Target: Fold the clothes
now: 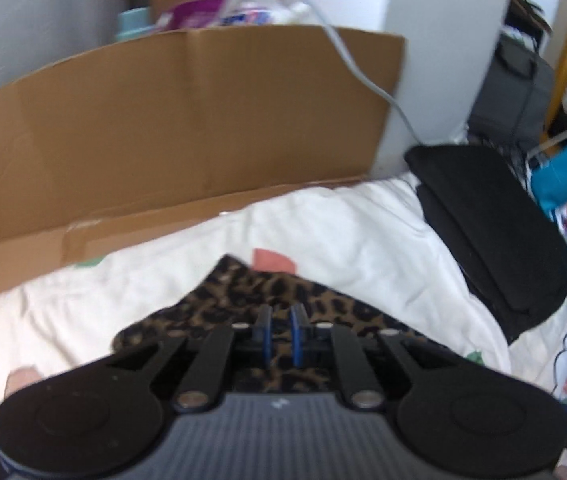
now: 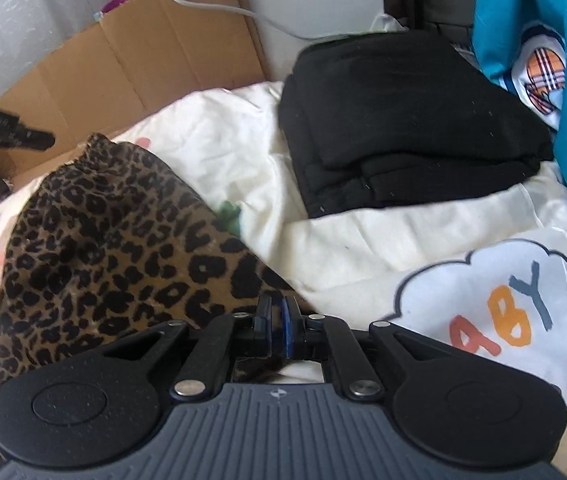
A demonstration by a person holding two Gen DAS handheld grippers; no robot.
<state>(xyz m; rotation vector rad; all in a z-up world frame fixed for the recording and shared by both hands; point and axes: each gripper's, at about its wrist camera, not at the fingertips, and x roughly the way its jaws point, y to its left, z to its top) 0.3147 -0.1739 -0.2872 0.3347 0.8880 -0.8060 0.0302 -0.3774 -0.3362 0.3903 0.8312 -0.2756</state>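
Done: black clothes point(image 2: 403, 120) lie folded and stacked at the far side of the bed point(image 2: 343, 240)
Left: leopard garment point(image 2: 103, 248) not yet folded flat
Left claw point(image 1: 282, 334): narrow gap, nothing visibly gripped, above leopard cloth
Right claw point(image 2: 279, 326): pinching the leopard hem
Garment axis: runs near-left to far, peak towards cardboard point(image 2: 123, 60)

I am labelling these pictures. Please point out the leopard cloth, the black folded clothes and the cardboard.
leopard cloth point(image 2: 95, 240), right wrist view, middle
black folded clothes point(image 2: 403, 120), right wrist view, top
cardboard point(image 1: 187, 120), left wrist view, upright wall
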